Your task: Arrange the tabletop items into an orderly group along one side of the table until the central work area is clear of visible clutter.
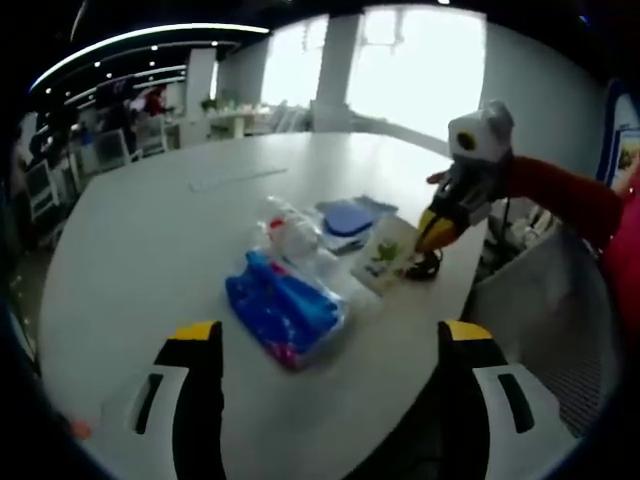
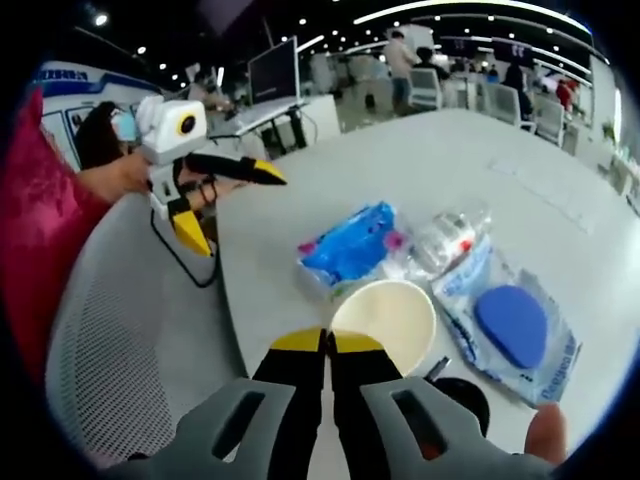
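In the left gripper view the left gripper (image 1: pixel 330 345) hangs with fingers spread, empty, above the blue packet (image 1: pixel 285 310) near the surface (image 1: pixel 150 230) edge, while in the right gripper view the right gripper (image 2: pixel 328 342) pinches the paper cup (image 2: pixel 385 320) rim, best slid gently beside the packets.

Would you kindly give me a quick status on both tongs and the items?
Right tongs shut on paper cup rim. Left tongs open, empty, short of blue packet. Packets, bottle clustered by table edge; nothing blocking.
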